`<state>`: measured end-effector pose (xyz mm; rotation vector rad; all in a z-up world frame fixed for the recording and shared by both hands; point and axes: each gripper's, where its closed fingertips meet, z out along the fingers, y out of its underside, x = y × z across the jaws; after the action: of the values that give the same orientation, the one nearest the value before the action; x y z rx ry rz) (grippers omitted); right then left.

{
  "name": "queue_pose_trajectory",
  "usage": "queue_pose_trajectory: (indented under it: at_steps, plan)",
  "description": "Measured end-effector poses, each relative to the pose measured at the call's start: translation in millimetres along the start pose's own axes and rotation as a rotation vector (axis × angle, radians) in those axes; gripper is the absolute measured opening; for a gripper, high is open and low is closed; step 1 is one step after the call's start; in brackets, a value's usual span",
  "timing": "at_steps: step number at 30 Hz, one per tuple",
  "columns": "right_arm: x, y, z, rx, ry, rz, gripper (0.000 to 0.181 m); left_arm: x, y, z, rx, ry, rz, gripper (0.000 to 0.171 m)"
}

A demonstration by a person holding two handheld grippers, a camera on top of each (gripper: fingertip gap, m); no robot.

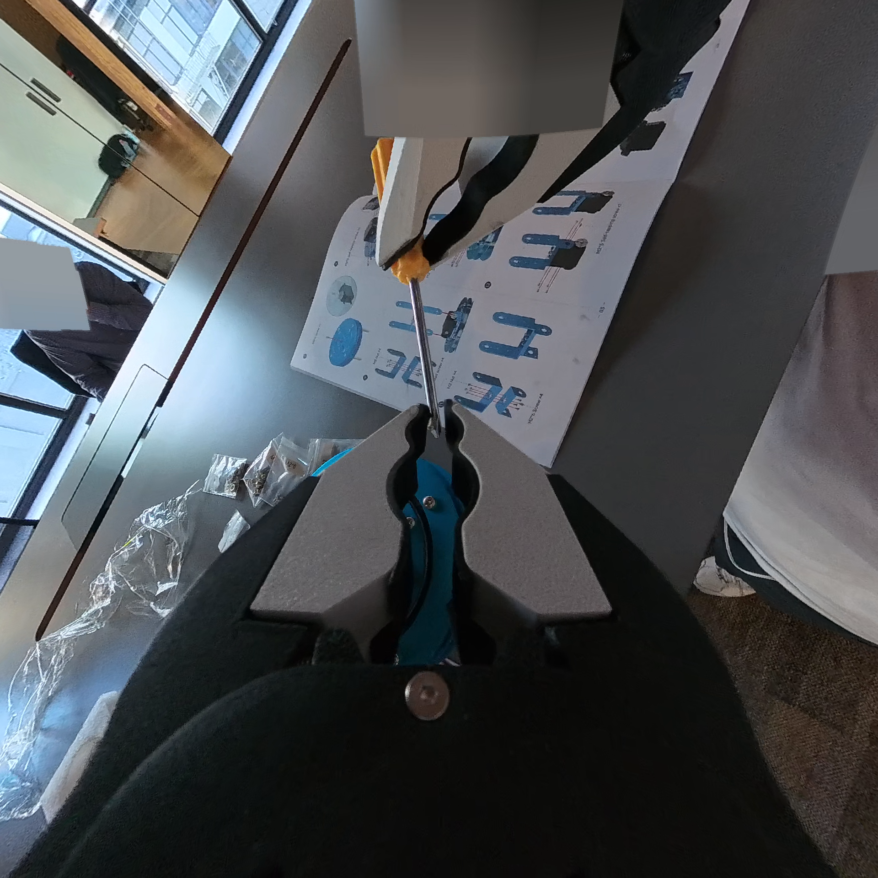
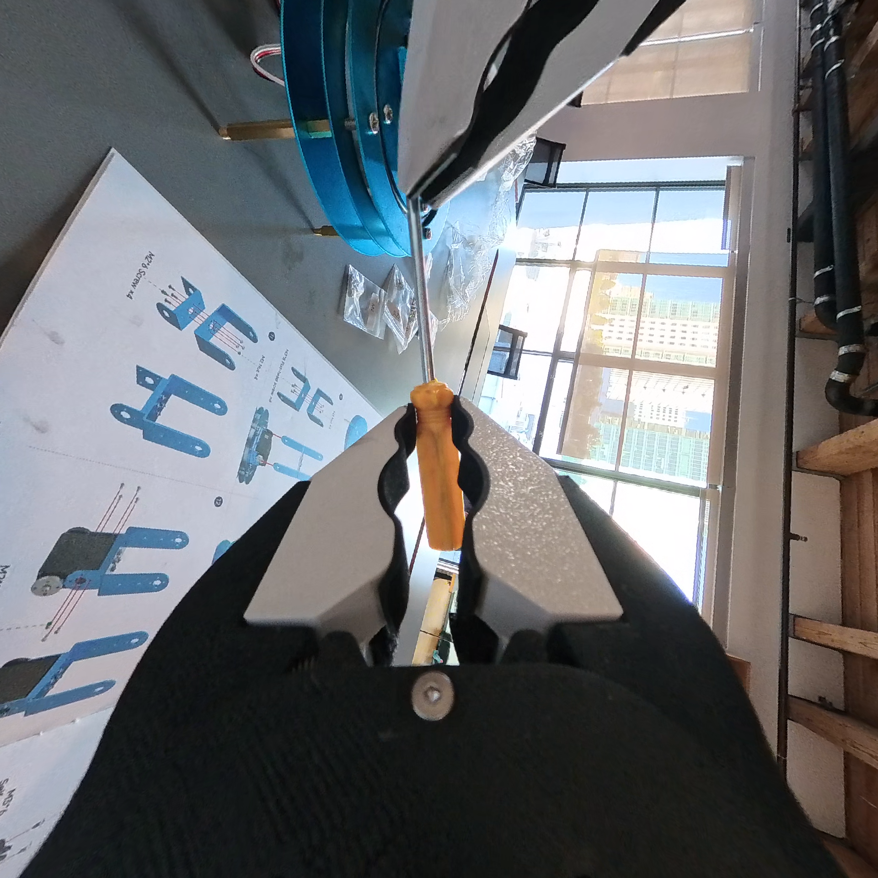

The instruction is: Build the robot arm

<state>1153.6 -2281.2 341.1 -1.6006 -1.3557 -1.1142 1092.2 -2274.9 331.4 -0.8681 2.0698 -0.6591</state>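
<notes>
My left gripper point(image 1: 434, 413) is shut on a blue round metal assembly point(image 1: 425, 532), stacked discs with small screws and brass standoffs point(image 2: 256, 129), held on edge over the grey table point(image 1: 266, 266). My right gripper point(image 2: 430, 404) is shut on the orange handle of a small screwdriver point(image 2: 439, 475). Its steel shaft point(image 1: 423, 342) runs from the right gripper point(image 1: 411, 263) to the left fingertips, and its tip sits between them at the assembly's edge. In the right wrist view the left gripper point(image 2: 418, 197) covers part of the blue assembly point(image 2: 332, 142) and hides the tip.
An open white manual point(image 1: 594, 332) with blue part drawings lies on the table under the tools. Small bags of screws point(image 1: 266, 475) and crumpled clear plastic point(image 1: 133, 560) lie to the left. A person in white point(image 1: 807, 475) stands at the table's right edge. Large windows point(image 2: 641, 332) are behind. Across from one pair of fingers to the other is roughly 7 cm.
</notes>
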Motion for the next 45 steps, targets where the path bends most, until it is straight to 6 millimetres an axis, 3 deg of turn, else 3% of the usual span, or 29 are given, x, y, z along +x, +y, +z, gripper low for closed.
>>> queue_pose_trajectory:
  at_steps: [14, 26, 36, 45]
  plan:
    - [-0.4, -1.1, -0.4, -0.002, 0.001, -0.012, 0.014, -0.4, 2.1, -1.1, -0.005, -0.016, 0.026, 0.0]
    - [-2.3, -0.2, -3.4, -0.007, 0.006, -0.01, 0.014, 0.1, 1.5, -4.4, -0.007, -0.037, 0.044, 0.007]
    - [2.0, 1.1, -11.5, -0.015, 0.054, -0.037, 0.014, -3.4, -8.1, -20.1, 0.144, 0.027, -0.23, 0.008]
    - [3.2, -1.6, -14.7, -0.007, 0.058, -0.034, 0.014, 3.0, -6.4, -12.5, 0.157, 0.075, -0.244, 0.006]
